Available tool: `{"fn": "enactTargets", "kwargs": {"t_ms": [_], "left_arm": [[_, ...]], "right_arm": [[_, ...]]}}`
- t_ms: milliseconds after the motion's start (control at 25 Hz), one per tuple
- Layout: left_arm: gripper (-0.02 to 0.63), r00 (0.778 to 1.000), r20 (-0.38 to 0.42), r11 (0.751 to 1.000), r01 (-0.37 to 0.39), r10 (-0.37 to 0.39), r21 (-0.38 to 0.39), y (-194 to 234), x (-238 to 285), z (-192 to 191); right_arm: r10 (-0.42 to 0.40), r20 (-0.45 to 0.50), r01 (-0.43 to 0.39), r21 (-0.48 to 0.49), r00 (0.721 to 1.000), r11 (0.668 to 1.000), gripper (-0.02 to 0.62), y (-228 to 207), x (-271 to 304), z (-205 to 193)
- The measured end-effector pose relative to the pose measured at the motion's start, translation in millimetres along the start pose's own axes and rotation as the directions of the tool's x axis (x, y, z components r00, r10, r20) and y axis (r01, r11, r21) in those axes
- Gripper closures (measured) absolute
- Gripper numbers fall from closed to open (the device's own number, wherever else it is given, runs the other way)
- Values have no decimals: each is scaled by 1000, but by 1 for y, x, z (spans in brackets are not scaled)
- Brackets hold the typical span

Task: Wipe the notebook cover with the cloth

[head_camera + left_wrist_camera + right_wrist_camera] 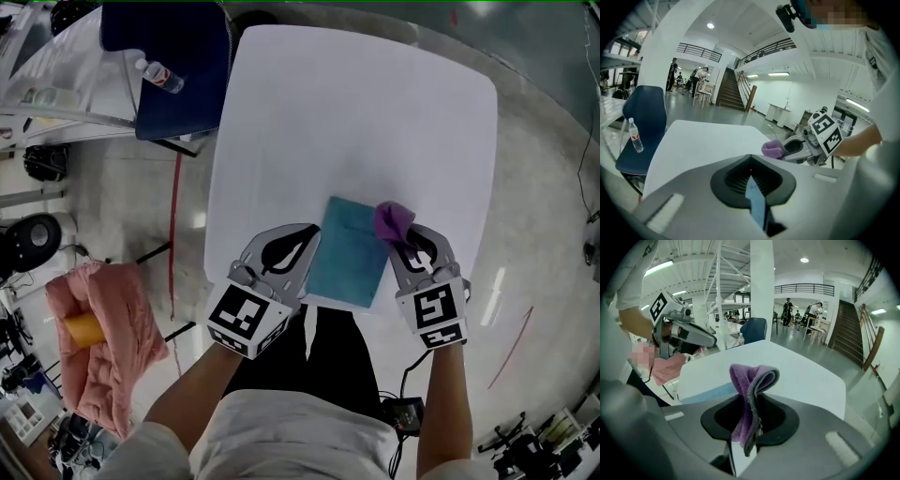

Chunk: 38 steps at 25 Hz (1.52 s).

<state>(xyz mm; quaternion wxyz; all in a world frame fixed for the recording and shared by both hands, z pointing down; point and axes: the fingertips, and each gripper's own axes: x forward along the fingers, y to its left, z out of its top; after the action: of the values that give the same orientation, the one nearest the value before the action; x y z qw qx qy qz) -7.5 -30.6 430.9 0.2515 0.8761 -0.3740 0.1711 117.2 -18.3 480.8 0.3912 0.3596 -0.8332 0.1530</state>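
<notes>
We see a teal notebook [349,249] lying flat near the front edge of a white table [356,112]. Our left gripper [309,239] is clamped on the notebook's left edge. Our right gripper [401,242], at the notebook's right side, pinches a folded purple cloth [394,218] at the notebook's upper right corner.

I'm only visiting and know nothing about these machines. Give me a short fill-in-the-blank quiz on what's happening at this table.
1. The right tool is shut on a ____ cloth.
2. The left tool clamps the ____ edge of the teal notebook.
3. The notebook lies on a ____ table, near the person.

Missing words: purple; left; white.
</notes>
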Motion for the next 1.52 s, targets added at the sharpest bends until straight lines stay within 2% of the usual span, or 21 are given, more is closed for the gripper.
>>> {"fn": "enactTargets", "kwargs": {"t_ms": [200,480,840,1520], "left_arm": [[604,1000,-3,1000,-10,10,-20,8,0,-10],[606,1000,-12,999,-27,27,-38,19,-3,-21],[604,999,-18,998,-36,35,-45,25,-6,-24],[606,1000,-16,999,-9,9,-34,11,-17,-31]], "right_arm": [[-9,-85,-2,-129,996,992,485,-3,22,-13],[14,-182,-53,-209,983,976,485,3,49,-27],[76,-225,-119,-184,971,976,485,12,61,-36],[94,-221,-129,-147,971,981,485,50,46,-53]]}}
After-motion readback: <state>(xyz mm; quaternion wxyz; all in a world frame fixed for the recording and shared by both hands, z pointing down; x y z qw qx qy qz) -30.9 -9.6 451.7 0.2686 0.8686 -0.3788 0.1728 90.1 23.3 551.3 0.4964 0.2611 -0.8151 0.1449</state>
